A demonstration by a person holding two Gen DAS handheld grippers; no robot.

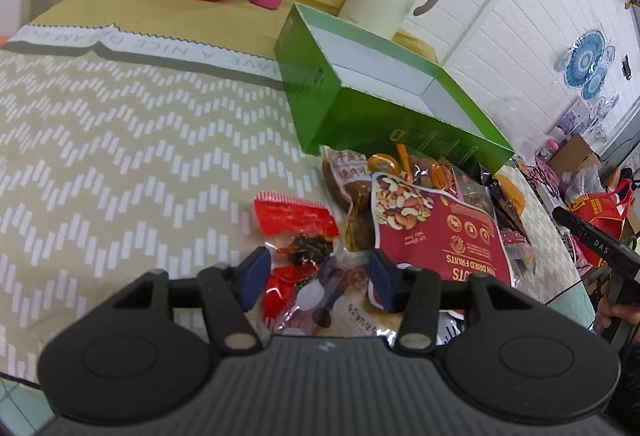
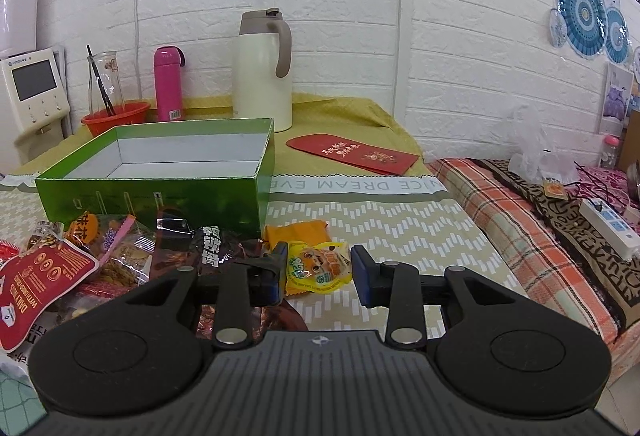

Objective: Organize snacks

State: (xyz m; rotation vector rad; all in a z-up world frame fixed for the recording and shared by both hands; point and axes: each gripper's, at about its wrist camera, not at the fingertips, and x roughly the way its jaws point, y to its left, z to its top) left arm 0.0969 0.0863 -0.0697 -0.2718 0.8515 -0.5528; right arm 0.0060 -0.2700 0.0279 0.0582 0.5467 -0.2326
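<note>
yellow snack packet [image 2: 319, 268] held between right gripper [image 2: 319, 271] fingers [image 2: 365, 270]

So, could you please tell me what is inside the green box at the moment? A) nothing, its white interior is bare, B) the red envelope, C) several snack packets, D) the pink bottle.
A: the right wrist view looks into the green box and shows only its bare white floor and walls, while the snack packets lie in a heap on the cloth in front of it.

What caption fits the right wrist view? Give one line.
Right gripper grips a yellow plastic snack packet before the open green cardboard box.
</note>
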